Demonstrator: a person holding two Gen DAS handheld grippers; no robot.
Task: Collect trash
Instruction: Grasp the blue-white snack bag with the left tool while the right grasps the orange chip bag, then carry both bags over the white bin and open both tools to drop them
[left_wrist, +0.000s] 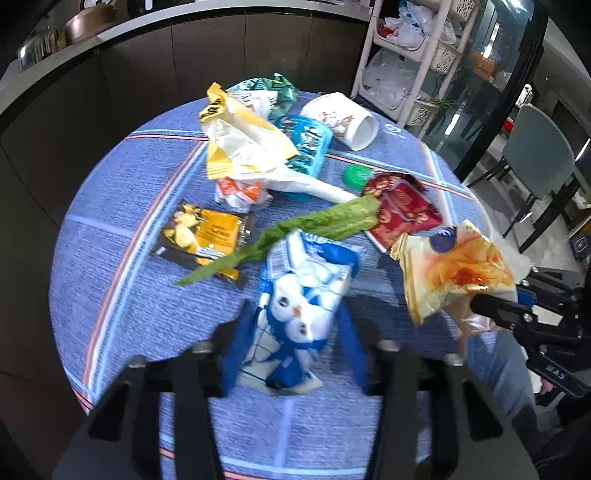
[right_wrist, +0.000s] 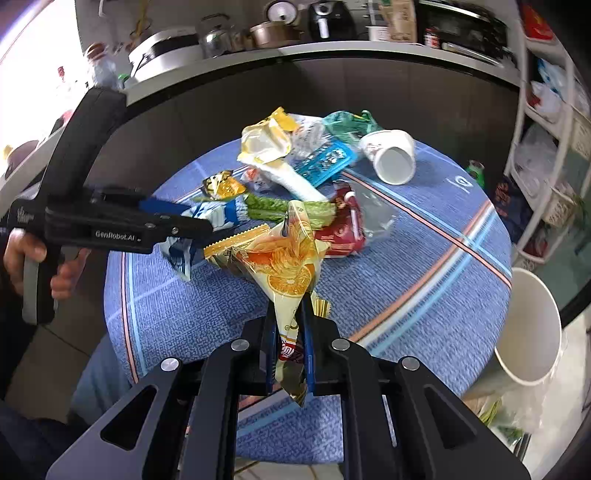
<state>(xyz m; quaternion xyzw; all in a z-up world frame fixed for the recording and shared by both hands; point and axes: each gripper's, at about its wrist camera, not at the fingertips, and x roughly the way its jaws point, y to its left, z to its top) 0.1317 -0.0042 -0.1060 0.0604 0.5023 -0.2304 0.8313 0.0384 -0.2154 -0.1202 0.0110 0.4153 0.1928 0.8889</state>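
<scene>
Trash: orange chip bag (right_wrist: 291, 266) pinched in right claw (right_wrist: 290, 354), lifted over table (right_wrist: 424, 258). Blue-white wrapper (left_wrist: 303, 306) between narrowed left claw (left_wrist: 295, 354) fingers, long axis toward twelve o'clock; pad contact unclear. White bin (right_wrist: 532, 332) at four o'clock, nearer right hand.

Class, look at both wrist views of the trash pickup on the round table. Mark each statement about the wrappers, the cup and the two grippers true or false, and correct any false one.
1. The right gripper is shut on the orange snack bag. True.
2. The white paper cup stands upright. False: it lies on its side, its mouth facing the camera.
3. The left gripper has the blue-and-white wrapper between its fingers. True.
4. The green leaf lies on the floor. False: it lies on the table, among the wrappers.
5. The tablecloth is plain red. False: it is blue with stripes.
</scene>
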